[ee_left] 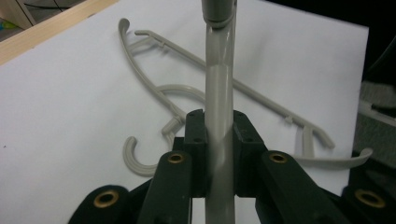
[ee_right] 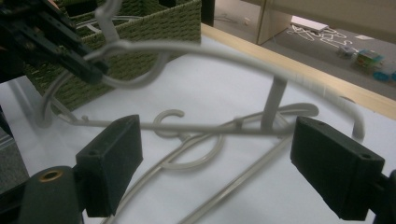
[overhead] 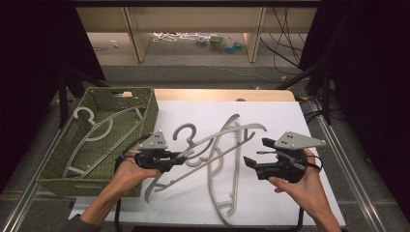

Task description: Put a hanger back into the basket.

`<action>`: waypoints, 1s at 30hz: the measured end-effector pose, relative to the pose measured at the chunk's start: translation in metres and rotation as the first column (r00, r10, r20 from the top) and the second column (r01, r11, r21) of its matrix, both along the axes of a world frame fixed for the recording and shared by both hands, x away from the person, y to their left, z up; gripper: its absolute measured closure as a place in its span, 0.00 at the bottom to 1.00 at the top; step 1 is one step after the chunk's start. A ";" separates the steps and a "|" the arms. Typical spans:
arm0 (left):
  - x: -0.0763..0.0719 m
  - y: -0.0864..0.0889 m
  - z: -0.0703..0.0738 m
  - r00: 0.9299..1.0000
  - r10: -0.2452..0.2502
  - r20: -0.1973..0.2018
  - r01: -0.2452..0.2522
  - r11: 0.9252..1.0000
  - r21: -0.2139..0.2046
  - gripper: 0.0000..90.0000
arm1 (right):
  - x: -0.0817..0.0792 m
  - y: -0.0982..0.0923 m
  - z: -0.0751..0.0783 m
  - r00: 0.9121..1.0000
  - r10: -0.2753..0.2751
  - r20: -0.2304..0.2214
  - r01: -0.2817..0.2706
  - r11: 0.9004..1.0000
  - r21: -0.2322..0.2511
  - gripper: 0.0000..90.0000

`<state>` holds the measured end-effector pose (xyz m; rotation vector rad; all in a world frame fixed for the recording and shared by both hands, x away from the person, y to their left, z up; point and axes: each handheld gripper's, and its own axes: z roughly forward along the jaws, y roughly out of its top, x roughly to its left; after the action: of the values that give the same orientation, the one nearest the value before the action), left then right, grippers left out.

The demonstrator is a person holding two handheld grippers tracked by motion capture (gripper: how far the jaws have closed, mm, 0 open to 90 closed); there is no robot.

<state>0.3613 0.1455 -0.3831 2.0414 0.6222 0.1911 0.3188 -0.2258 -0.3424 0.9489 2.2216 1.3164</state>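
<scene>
My left hand-held gripper (overhead: 180, 155) has its jaws pressed together on a grey hanger (overhead: 193, 162), pinching the hanger's arm squarely between the two pads; in the left gripper view that arm (ee_left: 219, 107) runs straight up out of the jaws. My right hand-held gripper (overhead: 256, 152) sits with its jaws spread wide, nothing between them, and its pads (ee_right: 109, 163) stand well apart in the right gripper view.

Just ahead of the right hand-held gripper, more grey hangers (overhead: 227, 179) lie crossed in a loose tangle on the white sheet (overhead: 290, 116) that covers the table (I cannot count them for certain where they overlap). One hook (ee_right: 170, 122) curls up from the sheet just beyond the open jaws, and the held hanger arches across above it.

To the outer side of the left hand-held gripper stands a green woven basket (overhead: 53, 181), with at least one more pale hanger (overhead: 96, 128) lying inside it. Beyond the sheet runs the table's wooden edge (overhead: 217, 94), then the floor with cables and small clutter (overhead: 222, 43).
</scene>
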 end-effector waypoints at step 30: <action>-0.011 0.119 0.113 0.983 0.176 -0.052 -0.183 0.959 -0.218 0.88 | -0.020 0.020 -0.041 0.999 0.025 -0.036 -0.026 0.999 -0.029 0.19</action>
<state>0.3507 0.2648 -0.2700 1.7760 0.8132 0.1870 0.2989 -0.2060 -0.3837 0.9431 2.2803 1.2835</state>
